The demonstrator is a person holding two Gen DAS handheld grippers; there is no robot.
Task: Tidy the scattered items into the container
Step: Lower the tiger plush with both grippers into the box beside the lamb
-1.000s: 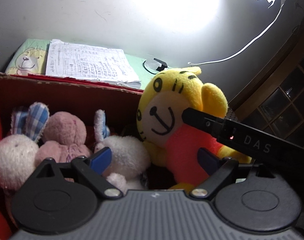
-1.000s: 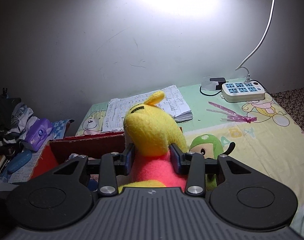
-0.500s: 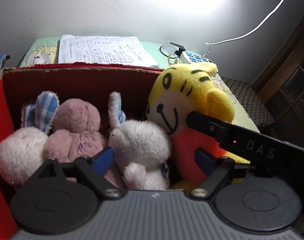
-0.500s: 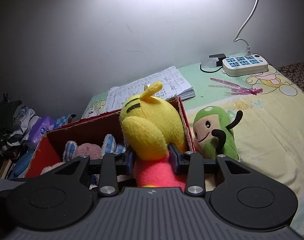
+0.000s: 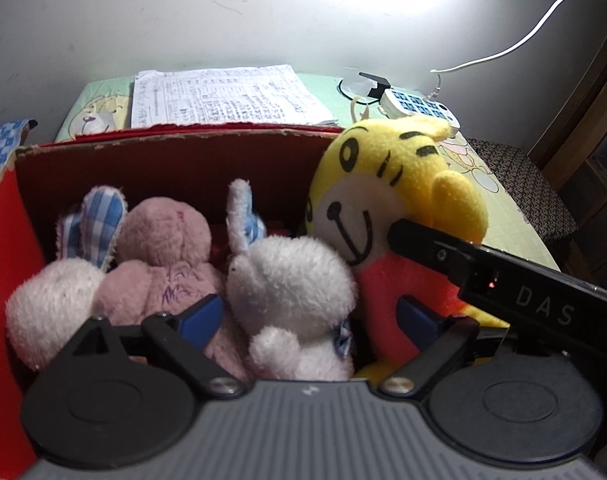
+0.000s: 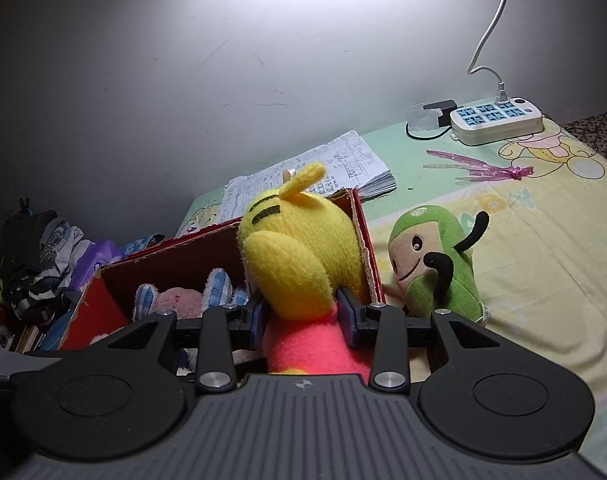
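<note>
A yellow tiger plush [image 6: 299, 256] in a pink shirt is pinched at the neck by my right gripper [image 6: 301, 314], which is shut on it. The plush [image 5: 387, 208] sits at the right end of the red cardboard box [image 5: 175, 160], its head above the rim. Inside the box lie a pink plush [image 5: 159, 248] and a white bunny plush [image 5: 291, 292]. My left gripper [image 5: 309, 318] stands open just above the white bunny, touching nothing. A green plush [image 6: 435, 264] lies on the bedsheet right of the box [image 6: 359, 216].
A stack of papers [image 6: 335, 168] lies behind the box. A white power strip [image 6: 495, 120] with its cable and a pink plastic strip [image 6: 479, 168] sit at the back right. Clothes and a purple packet [image 6: 99, 260] pile up on the left.
The right gripper has carried the tiger plush down into the right end of the box. The left gripper has tilted downward and drawn closer over the bunnies, still open.
</note>
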